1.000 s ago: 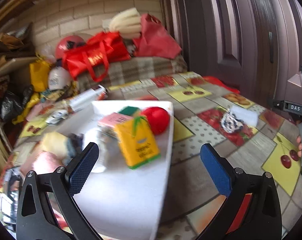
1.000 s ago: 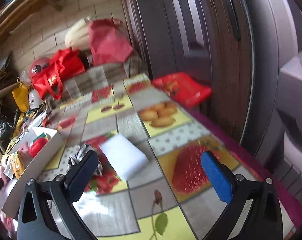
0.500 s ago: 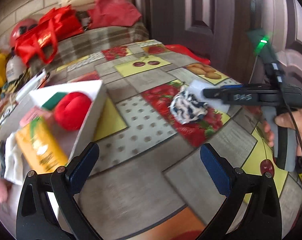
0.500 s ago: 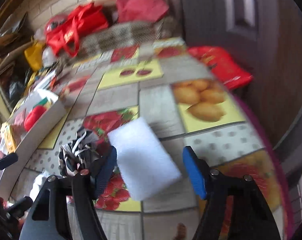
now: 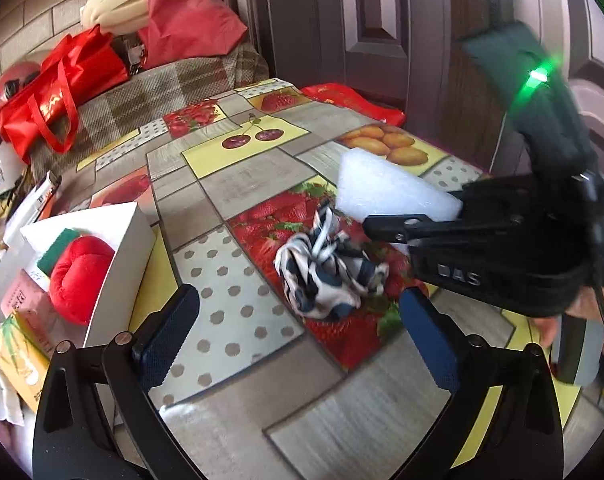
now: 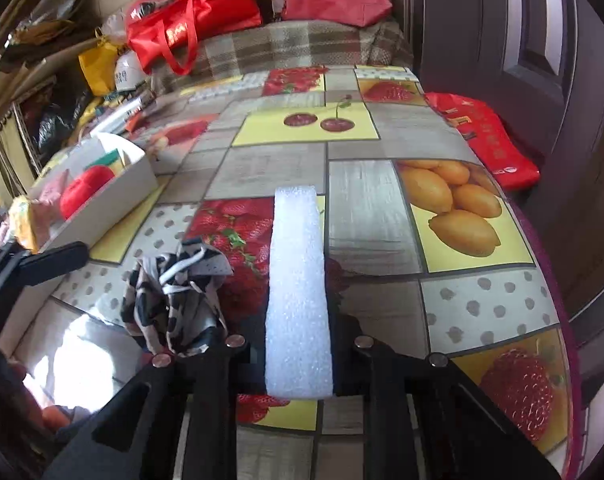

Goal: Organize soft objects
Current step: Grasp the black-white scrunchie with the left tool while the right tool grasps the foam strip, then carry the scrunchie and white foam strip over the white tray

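right gripper: I had it clamped on the white foam block, near the table's right edge
left gripper: jaws spread, nothing held

The fruit-printed oilcloth table cover is looking smooth and glossy, throwing back window glare. The white foam slab is showing a grainy, matt, bubbly surface. The crumpled black-and-white cloth is looking soft and thin. The white cardboard box is looking matt, the red plush toy velvety, and the blue gripper pads are showing a knurled rubbery texture.
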### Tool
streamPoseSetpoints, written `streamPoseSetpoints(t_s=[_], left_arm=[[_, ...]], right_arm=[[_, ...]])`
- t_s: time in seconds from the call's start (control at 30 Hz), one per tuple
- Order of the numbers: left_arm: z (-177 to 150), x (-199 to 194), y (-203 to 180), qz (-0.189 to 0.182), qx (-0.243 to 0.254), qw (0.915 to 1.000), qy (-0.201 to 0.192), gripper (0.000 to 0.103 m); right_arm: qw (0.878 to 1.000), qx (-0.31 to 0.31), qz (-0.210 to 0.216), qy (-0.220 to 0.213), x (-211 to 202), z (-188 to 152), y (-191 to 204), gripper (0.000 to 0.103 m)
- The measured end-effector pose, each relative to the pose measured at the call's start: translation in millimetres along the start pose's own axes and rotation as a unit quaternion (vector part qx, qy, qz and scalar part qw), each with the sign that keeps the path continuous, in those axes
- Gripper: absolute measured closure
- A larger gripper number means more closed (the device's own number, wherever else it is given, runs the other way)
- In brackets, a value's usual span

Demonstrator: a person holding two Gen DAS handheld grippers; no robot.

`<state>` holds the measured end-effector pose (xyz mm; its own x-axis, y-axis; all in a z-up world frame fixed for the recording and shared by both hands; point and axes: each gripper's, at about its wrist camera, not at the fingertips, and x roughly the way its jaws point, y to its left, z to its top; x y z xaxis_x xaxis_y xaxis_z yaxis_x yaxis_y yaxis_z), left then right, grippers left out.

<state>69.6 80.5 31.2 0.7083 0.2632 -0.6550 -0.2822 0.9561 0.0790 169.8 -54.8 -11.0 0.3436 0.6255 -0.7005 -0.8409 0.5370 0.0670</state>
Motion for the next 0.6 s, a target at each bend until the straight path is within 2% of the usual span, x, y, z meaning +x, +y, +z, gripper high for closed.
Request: streamPoseSetpoints(t_s=[0.1,0.13,0.17,0.3,0.33,0.37,0.4,0.43,0.5,0.6], left_arm=[[6,4,3,0.001,-0.013,0.9999,-0.006,0.006],[9,7,3,0.0,-0.013,0.9999,-0.005,0.01],[13,13,1,-0.001,-0.01,0.9999,-0.002,0.015],[24,35,-15,0.001,0.026,0.9993,0.029,0.016],[24,44,-19,0.008,0.035,0.9982,0.049,0.032],[24,52,-22,0.009,0.042,0.9967,0.069,0.053],[24,49,-21,-0.003,0.041,0.9972,0.062,0.064],[24,49,-21,0.004,0.041,0.9973,0.061,0.073],[23,46,-18,0.001,0.031,0.998,0.056,0.084],[23,33,-8,-0.004,0.006,0.9995,0.03,0.086]], right_arm=[[0.999,0.023,0.003,-0.026,-10,1,-8,0.084],[0.999,0.037,0.004,-0.032,-13,0,-14,0.084],[0.998,0.056,0.006,-0.034,-13,0,-21,0.084],[0.993,0.117,0.024,-0.025,-8,-3,-43,0.084],[0.991,0.129,0.032,-0.024,-7,-4,-48,0.084],[0.99,0.134,0.034,-0.024,-7,-5,-49,0.084],[0.99,0.137,0.035,-0.025,-7,-5,-50,0.084],[0.99,0.135,0.033,-0.027,-7,-4,-48,0.084],[0.991,0.128,0.026,-0.029,-9,-4,-44,0.084],[0.992,0.121,0.018,-0.038,-13,-4,-40,0.084]])
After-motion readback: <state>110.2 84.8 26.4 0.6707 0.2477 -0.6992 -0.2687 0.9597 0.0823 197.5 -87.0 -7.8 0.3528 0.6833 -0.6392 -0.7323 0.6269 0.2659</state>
